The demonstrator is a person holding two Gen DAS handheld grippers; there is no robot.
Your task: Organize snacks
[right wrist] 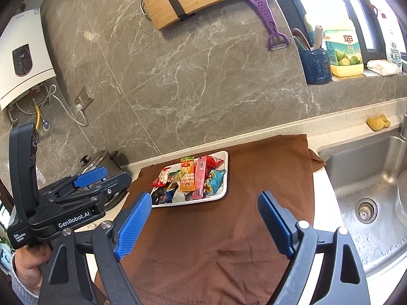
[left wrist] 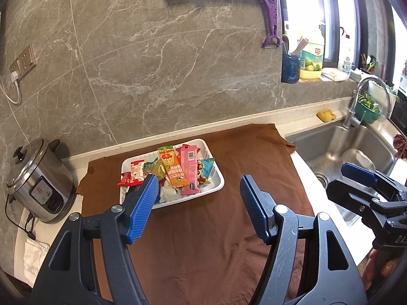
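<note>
Daylight pours in through the window (left wrist: 328,12) on the right and blows out to plain white there in both views. The marble wall (left wrist: 152,58) is evenly lit, with a soft sheen. The steel sink (right wrist: 368,178) throws back pale glare. The brown cloth (left wrist: 203,228) lies in mild, diffuse light, and soft shadows fall to the left of the rice cooker (left wrist: 38,180) and under the white tray (right wrist: 218,195). Focus is sharp in the middle; print on the snack wrappers (left wrist: 175,170) is perhaps too small to read. Fisheye bending curves the counter edge, and the corners go dark.
</note>
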